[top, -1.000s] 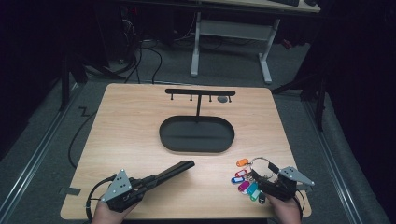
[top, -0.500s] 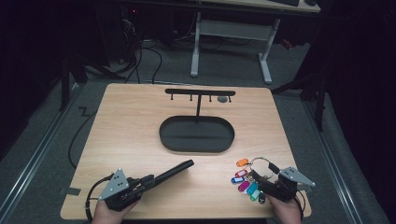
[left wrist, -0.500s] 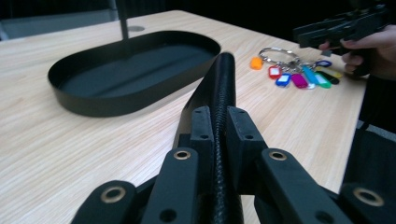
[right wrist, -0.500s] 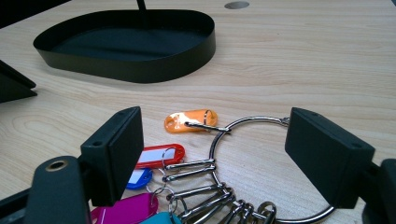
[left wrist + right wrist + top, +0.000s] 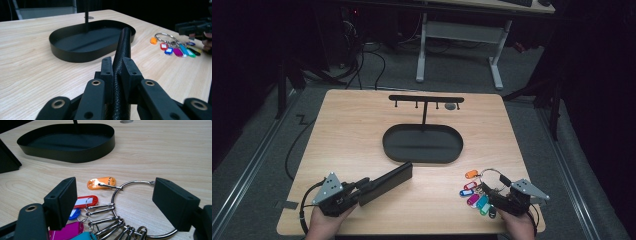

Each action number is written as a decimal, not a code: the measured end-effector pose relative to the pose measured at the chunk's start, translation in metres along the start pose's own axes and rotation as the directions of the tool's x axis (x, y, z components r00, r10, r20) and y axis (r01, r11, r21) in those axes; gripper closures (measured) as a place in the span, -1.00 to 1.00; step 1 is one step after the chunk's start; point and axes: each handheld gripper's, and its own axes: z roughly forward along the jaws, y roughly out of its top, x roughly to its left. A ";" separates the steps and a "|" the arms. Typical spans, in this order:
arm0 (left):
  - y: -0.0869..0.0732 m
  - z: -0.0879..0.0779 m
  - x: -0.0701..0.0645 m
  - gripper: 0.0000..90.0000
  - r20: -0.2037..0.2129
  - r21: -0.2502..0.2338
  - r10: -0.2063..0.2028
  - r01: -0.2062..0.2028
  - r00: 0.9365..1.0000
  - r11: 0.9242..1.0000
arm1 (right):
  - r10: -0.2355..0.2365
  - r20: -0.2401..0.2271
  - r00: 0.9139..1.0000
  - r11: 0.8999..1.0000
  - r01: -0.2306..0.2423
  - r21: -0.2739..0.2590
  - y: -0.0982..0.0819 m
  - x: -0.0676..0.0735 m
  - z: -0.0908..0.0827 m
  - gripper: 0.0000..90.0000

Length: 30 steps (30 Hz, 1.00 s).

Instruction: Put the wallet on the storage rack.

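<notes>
Two tools show in the high view: the left tool [image 5: 362,187] clamps a flat black case [image 5: 387,182] that angles toward the black tray [image 5: 422,145]; the right tool [image 5: 492,197] sits at the key ring [image 5: 489,180] on the bench [image 5: 362,130]. In the left gripper view, both pads pinch the case's textured edge. In the right gripper view, the jaws stand wide around the ring and its coloured tags [image 5: 101,182].

No readable text, label, brand or number on any surface, key tags [image 5: 82,202] included.
</notes>
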 end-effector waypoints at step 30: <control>-0.010 0.002 0.000 0.21 -0.021 0.085 0.066 -0.064 0.998 0.994 | -0.008 -0.012 1.000 1.000 0.008 0.019 -0.001 0.001 0.003 -0.55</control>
